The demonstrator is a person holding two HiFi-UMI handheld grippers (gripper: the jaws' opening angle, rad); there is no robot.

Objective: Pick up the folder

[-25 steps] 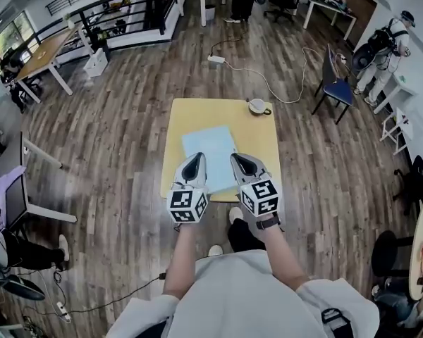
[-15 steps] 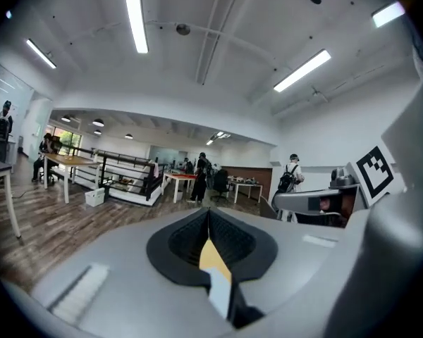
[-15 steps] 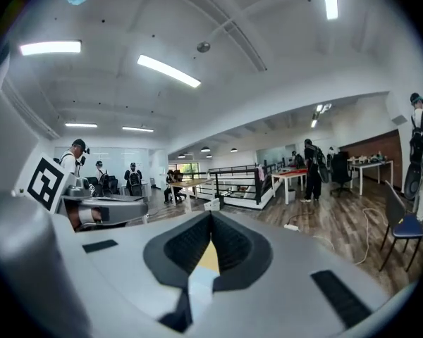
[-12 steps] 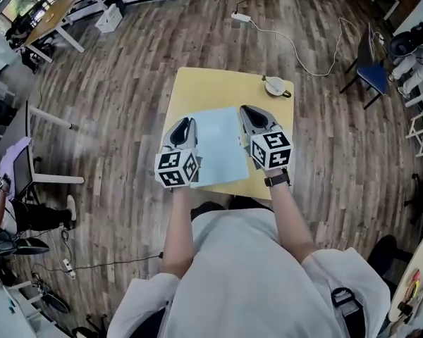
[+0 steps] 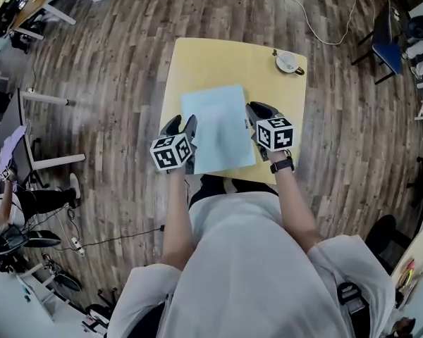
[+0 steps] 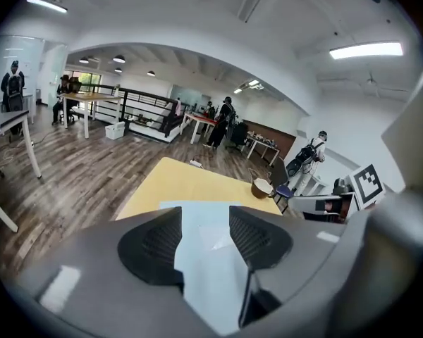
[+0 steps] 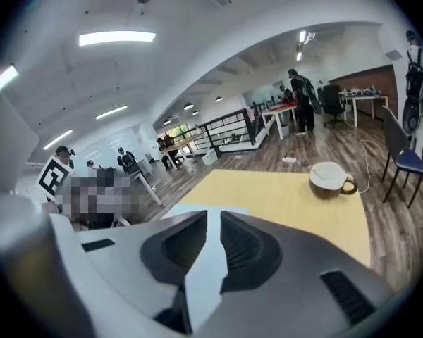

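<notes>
Two grippers flank the folder, one on each long edge. The left gripper (image 5: 182, 124) has its jaws spread. In its own view the pale blue sheet fills the gap between them, seen from above, so nothing is clamped. The right gripper (image 5: 256, 110) has its jaws drawn close, leaving only a thin slot with the same pale blue showing through. Since the sheet looks flat in the head view, I judge this one unclamped too.

Outward from the jaws, the folder (image 5: 217, 129) lies flat on the near half of the table (image 5: 225, 62), roughly midway between the table's left and right edges. Its long axis runs from the table's near edge toward the far edge, tilted a little. The left gripper sits at the folder's left edge, close to the corner nearest the table's near edge. The right gripper is just beside the folder's right edge, a little farther up the table.

A cup (image 5: 287, 60) stands at the table's far right corner, well apart from the folder and out of the way.

Both hands are about equally near, so either could take the folder. The grab depends on a jaw getting under a thin edge that lies flush on the table. The long edges face the grippers directly, left and right.
</notes>
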